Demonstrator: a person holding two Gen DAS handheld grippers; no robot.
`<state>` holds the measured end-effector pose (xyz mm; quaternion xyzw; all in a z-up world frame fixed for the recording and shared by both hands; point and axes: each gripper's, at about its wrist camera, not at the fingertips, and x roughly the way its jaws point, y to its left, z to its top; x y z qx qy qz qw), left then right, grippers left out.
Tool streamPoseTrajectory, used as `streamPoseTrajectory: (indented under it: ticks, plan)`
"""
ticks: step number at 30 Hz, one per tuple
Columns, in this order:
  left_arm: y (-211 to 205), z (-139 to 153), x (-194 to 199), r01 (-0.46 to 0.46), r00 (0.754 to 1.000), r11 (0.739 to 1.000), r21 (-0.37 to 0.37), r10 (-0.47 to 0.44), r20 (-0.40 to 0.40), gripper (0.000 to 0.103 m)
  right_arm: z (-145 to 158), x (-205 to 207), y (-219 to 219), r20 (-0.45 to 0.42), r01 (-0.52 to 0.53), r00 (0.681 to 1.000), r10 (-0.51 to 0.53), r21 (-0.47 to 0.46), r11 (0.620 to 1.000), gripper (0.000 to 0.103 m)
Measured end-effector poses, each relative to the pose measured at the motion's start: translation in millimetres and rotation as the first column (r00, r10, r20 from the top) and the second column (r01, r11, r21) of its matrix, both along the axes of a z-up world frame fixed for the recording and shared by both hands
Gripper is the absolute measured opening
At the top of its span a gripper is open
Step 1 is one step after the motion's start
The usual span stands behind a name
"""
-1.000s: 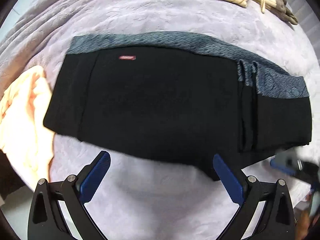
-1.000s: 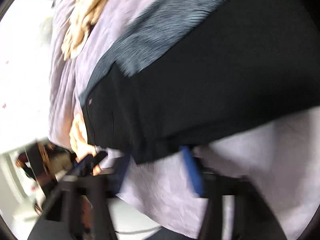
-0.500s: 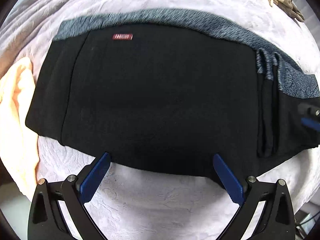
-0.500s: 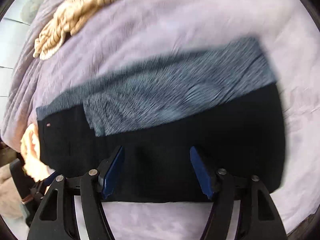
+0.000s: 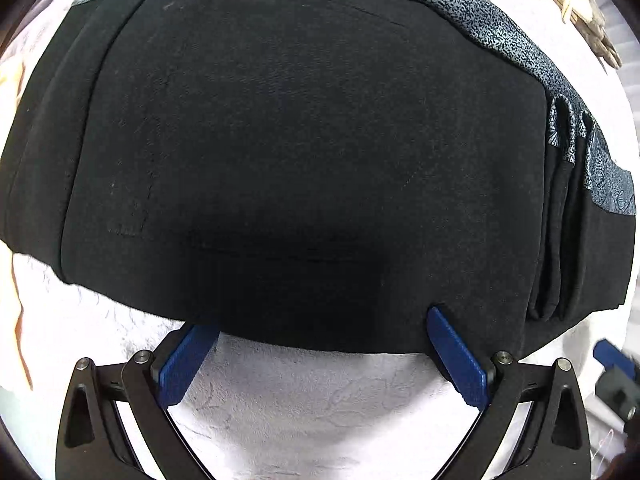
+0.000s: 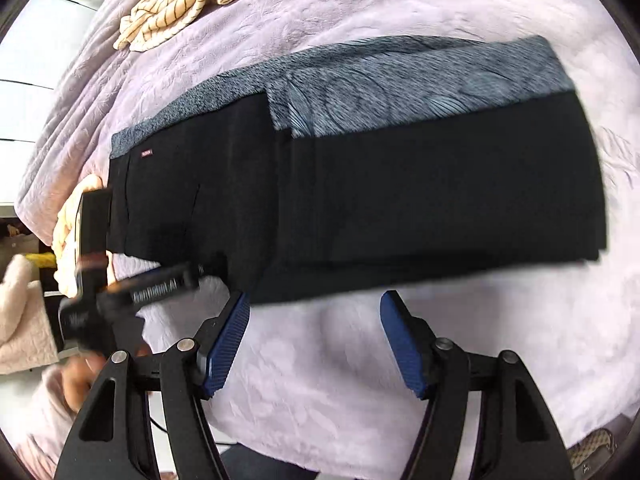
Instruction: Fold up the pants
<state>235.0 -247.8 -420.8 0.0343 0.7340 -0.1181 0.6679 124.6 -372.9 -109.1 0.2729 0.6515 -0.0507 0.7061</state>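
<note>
Ideally, both open grippers, left gripper (image 5: 322,322) and right gripper (image 6: 314,300), pinch every layer of the black fabric pants (image 6: 360,200) lying at twelve o'clock on the lilac quilted bedspread (image 6: 360,380).

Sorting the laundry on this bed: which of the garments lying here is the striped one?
The striped garment is the cream one with thin dark stripes, bunched at the far edge of the lilac bedspread. The black pants with a grey patterned band lie flat nearer the grippers.
</note>
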Motion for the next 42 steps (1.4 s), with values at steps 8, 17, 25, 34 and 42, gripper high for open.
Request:
streamPoseTrajectory:
  ticks: [8, 17, 25, 34, 42]
  plan:
    - [6, 13, -4, -0.048, 0.995, 0.999, 0.012, 0.047, 0.083, 0.103, 17, -27, 13, -0.018, -0.004, 1.000, 0.004, -0.031, 1.000, 0.072]
    - [52, 129, -112, -0.044, 0.920, 0.996, -0.077, 0.071, 0.387, 0.103, 32, -11, 40, 0.031, -0.244, 0.969, 0.245, -0.034, 0.969, 0.072]
    - [57, 205, -227, -0.257, 0.781, 0.943, -0.209, 0.330, 0.529, 0.103, 31, -38, 53, 0.111, -0.382, 0.919, 0.379, 0.006, 0.924, 0.077]
    - [92, 187, -301, -0.556, 0.573, 0.794, -0.246, 0.580, 0.579, 0.103, 4, -56, 82, -0.008, -0.544, 0.839, 0.544, -0.049, 0.838, 0.077]
    - [112, 192, -333, -0.646, 0.496, 0.742, -0.178, 0.586, 0.641, 0.103, -5, -48, 142, 0.004, -0.640, 0.768, 0.641, -0.033, 0.768, 0.077]
